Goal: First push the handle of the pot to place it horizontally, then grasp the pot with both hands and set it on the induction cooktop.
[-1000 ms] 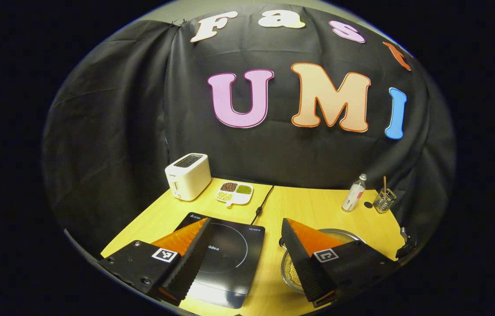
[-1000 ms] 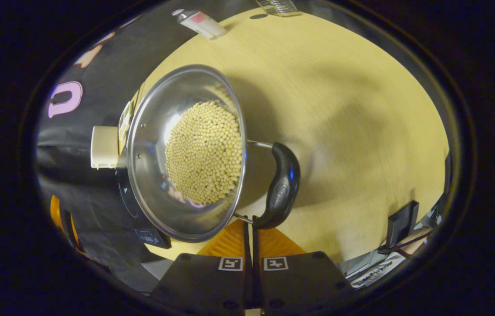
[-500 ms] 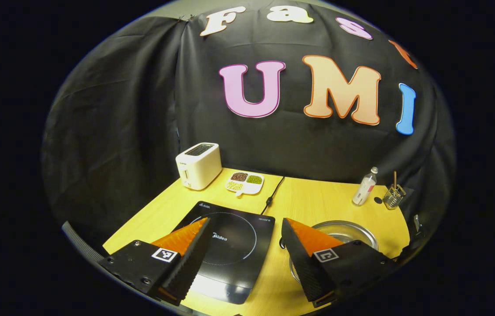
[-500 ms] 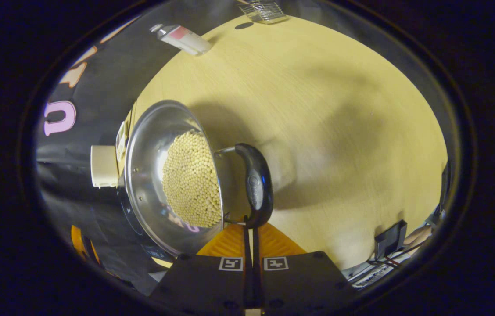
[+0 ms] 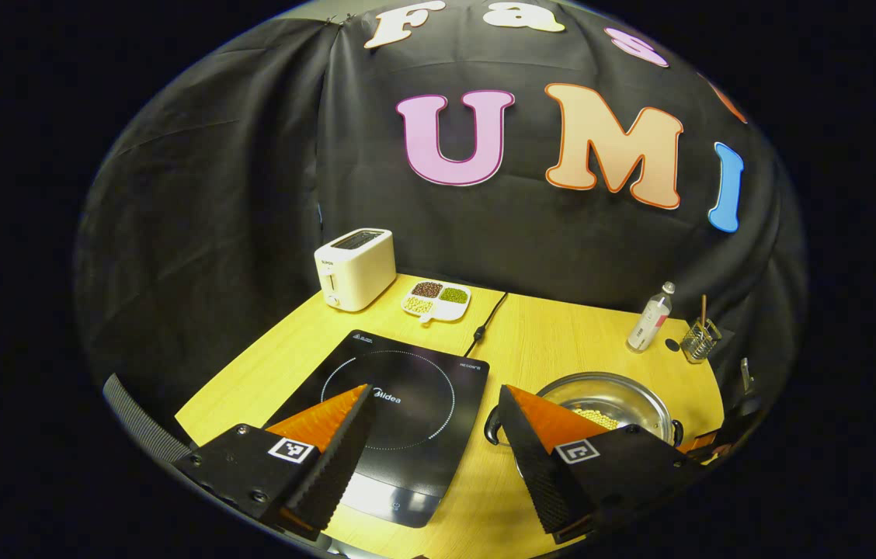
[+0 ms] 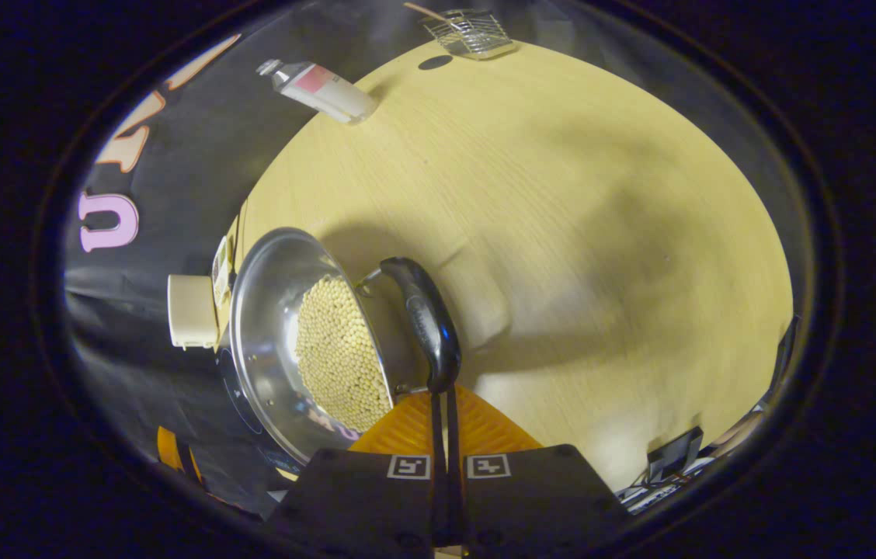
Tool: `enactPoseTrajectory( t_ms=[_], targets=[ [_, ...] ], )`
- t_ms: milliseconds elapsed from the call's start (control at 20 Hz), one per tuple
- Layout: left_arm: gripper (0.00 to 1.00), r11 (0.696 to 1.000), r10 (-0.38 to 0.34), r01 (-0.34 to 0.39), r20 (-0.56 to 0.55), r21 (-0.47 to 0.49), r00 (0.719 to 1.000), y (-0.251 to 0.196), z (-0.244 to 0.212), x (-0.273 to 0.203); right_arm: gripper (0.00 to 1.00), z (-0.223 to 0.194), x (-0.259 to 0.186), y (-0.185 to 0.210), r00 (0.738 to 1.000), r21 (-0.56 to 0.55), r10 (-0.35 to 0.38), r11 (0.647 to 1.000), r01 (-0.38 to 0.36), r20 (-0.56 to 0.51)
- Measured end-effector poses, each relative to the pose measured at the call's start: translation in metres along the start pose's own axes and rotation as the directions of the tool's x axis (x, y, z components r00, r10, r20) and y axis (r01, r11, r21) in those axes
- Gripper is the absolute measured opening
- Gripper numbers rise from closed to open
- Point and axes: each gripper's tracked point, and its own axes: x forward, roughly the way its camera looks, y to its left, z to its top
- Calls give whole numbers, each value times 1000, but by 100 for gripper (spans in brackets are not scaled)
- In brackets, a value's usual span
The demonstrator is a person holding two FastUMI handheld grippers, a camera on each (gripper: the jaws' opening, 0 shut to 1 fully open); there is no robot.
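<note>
Just ahead of clenched right claw [image 6: 442, 396], pot [image 6: 306, 341] handle [image 6: 424, 322], seemingly touching, left claw [image 5: 430, 423] released.

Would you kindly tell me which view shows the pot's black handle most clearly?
The right gripper view: the handle sits close and unobstructed, just above the shut right gripper. The left gripper view shows the pot far off, partly behind a finger.
</note>
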Motion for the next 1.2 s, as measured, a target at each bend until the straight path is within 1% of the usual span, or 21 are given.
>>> enactPoseTrajectory(
  t_ms=[50,100,350,450,500,550,600,700,750,800,850,950,1000,1050,1100,1150,1200],
  targets=[
    [97,1000,0,0,-1,0,1000,0,1,-1,3,5,0,0,1000,7,8,1000,-8,4],
    [97,1000,0,0,-2,0,1000,-1,-1,0,0,10,1,1,1000,12,15,1000,-15,5],
    [97,1000,-3,3,-18,3,1000,-3,-9,0,0,21,5,2,999,11,35,999,-35,8],
    [96,1000,-9,9,-27,4,1000,-5,-11,4,0,20,4,2,999,10,39,999,-39,10],
    [97,1000,-14,14,-32,4,999,-7,-13,4,3,20,2,3,999,9,41,999,-41,13],
    [96,1000,-20,20,-37,2,999,-8,-14,6,3,20,2,3,999,8,44,999,-44,15],
    [97,1000,-27,27,-43,0,999,-9,-14,10,0,20,-2,4,999,5,48,999,-48,17],
    [97,999,-37,37,-57,4,998,-12,-17,14,0,18,-7,4,998,0,49,999,-49,24],
    [97,999,-42,42,-64,8,997,-13,-18,16,2,18,-10,4,998,-5,49,999,-49,30],
    [97,999,-50,50,-73,11,996,-15,-20,18,0,18,-13,3,998,-9,51,999,-50,36],
    [97,998,-57,58,-81,14,995,-16,-21,20,0,19,-18,5,998,-14,58,998,-57,40],
    [97,997,-71,73,-96,20,993,-19,-23,24,0,14,-23,4,998,-46,51,998,-48,46],
    [97,996,-81,84,-103,24,991,-19,-24,26,13,14,-30,1,998,-63,44,997,-40,55],
    [97,995,-91,94,-111,27,990,-21,-25,27,0,13,-33,1,997,-84,42,996,-38,58],
    [98,994,-100,104,-120,29,988,-23,-27,28,22,14,-34,0,997,-104,37,994,-30,68],
    [97,993,-109,114,-132,33,985,-24,-30,30,24,16,-39,0,996,-114,40,993,-32,75],
    [97,992,-116,123,-149,38,982,-24,-33,31,39,16,-47,5,996,-116,55,992,-47,73]
  ],
)
